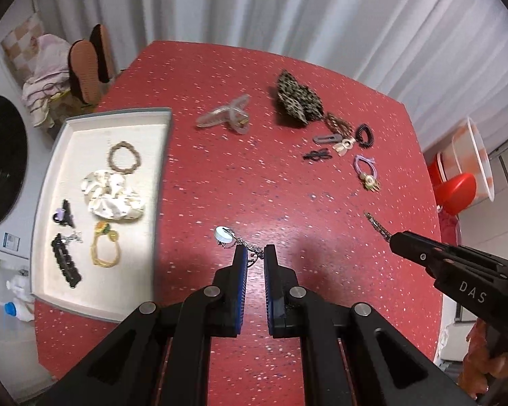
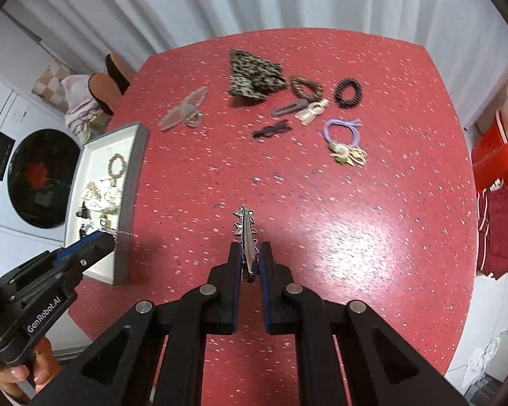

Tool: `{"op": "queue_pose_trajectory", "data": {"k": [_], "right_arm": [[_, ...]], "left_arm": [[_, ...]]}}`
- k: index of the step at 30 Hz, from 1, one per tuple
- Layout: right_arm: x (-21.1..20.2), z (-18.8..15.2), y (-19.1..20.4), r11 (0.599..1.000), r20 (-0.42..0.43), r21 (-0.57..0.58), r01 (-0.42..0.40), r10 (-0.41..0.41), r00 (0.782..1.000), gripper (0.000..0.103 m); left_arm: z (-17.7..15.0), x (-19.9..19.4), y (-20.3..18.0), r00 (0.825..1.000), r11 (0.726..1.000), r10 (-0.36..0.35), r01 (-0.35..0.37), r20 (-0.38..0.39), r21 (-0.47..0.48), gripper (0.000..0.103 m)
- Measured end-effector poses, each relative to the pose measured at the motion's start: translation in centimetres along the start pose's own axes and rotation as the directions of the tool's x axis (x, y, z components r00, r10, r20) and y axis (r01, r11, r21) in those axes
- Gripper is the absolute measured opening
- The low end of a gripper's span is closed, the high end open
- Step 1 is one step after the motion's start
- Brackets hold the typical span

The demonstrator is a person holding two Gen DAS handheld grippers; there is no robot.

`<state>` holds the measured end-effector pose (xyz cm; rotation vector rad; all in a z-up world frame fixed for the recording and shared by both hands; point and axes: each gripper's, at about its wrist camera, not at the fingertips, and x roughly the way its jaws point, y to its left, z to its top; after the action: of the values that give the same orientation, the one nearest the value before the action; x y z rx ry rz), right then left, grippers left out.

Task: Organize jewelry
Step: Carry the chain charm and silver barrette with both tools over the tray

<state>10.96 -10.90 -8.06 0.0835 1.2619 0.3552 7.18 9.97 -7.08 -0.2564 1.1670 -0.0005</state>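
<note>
Two hand-held grippers clamp: left on pale-disc chain, right on star-edged silver clip.

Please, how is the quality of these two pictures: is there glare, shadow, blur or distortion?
Left wrist view: fisheye bends the table edges, the white tray looks overexposed, and a dark shadow lies on the table ahead of the left gripper. Right wrist view: a bright glare patch on the table, dark corners, slight blur at the rim.
</note>
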Motion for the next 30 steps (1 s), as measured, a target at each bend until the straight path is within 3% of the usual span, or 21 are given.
{"op": "queue_pose_trajectory", "data": {"k": [17,30], "right_arm": [[0.9,3.6,11.8,0.976,0.01,-0.198,-0.093,0.097,0.995,0.011],[4.9,6.9,20.1,0.935,0.002,-0.316,-0.159,0.168,0.986,0.011]], "left_arm": [[0.8,-3.7,10.9,0.991,0.984,0.104,-0.091,0.084,-0.153,0.011],[3.7,-3.0,18.1,0.975,0.964,0.176,-0.143,0.137,-0.225,0.011]]}}
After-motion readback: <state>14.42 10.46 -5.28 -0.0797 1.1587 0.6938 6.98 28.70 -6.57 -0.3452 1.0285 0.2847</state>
